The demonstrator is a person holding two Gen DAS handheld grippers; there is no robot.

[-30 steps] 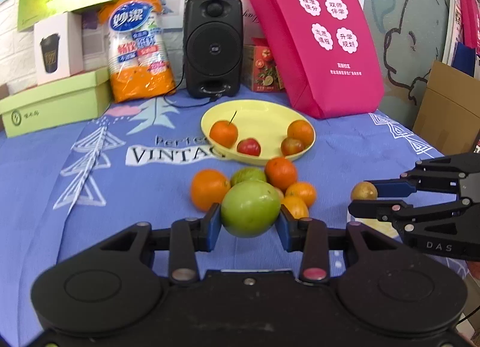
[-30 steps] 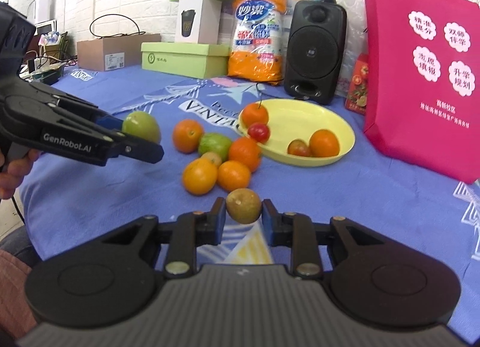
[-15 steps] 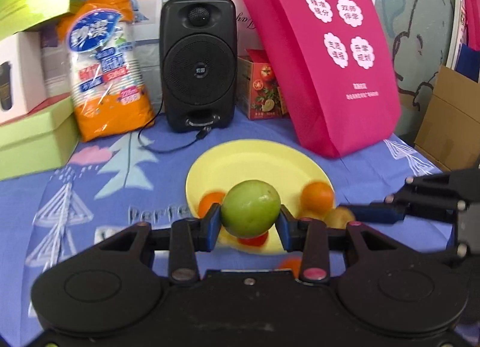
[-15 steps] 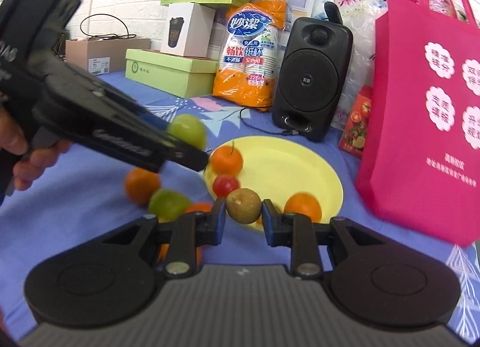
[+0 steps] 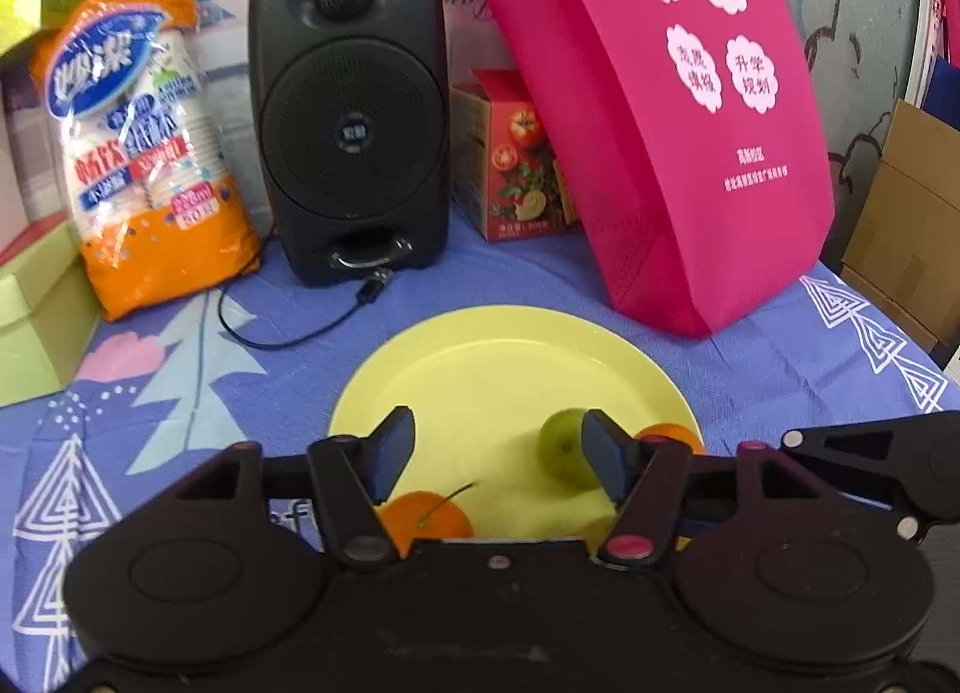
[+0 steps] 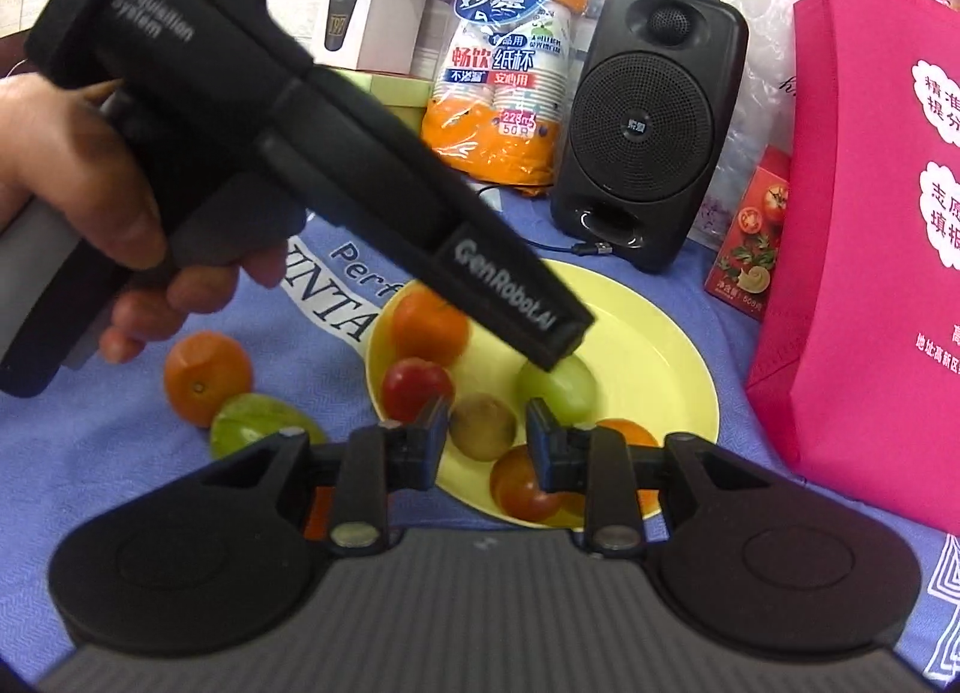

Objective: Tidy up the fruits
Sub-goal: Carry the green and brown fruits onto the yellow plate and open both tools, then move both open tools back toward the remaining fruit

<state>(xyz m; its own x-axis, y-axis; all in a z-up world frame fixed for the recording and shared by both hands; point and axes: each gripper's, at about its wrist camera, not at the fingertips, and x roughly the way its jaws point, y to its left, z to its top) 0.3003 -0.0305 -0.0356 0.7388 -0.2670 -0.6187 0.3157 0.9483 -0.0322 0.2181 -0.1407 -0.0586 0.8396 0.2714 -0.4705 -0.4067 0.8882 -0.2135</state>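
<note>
1. The left claw (image 5: 495,456) hangs spread over the plate (image 5: 510,357); the green fruit (image 5: 561,444) lies free on it, near its right pad.
2. The right claw (image 6: 487,444) is parted too, so the brown fruit (image 6: 483,426) rests on the plate.
3. More fruit (image 6: 207,372) waits on the table (image 6: 150,453), left of the plate.

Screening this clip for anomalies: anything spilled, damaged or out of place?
Nothing spilled or damaged. Only unfinished sorting: an orange and a green fruit lie on the cloth beside the plate, which holds the rest.
</note>
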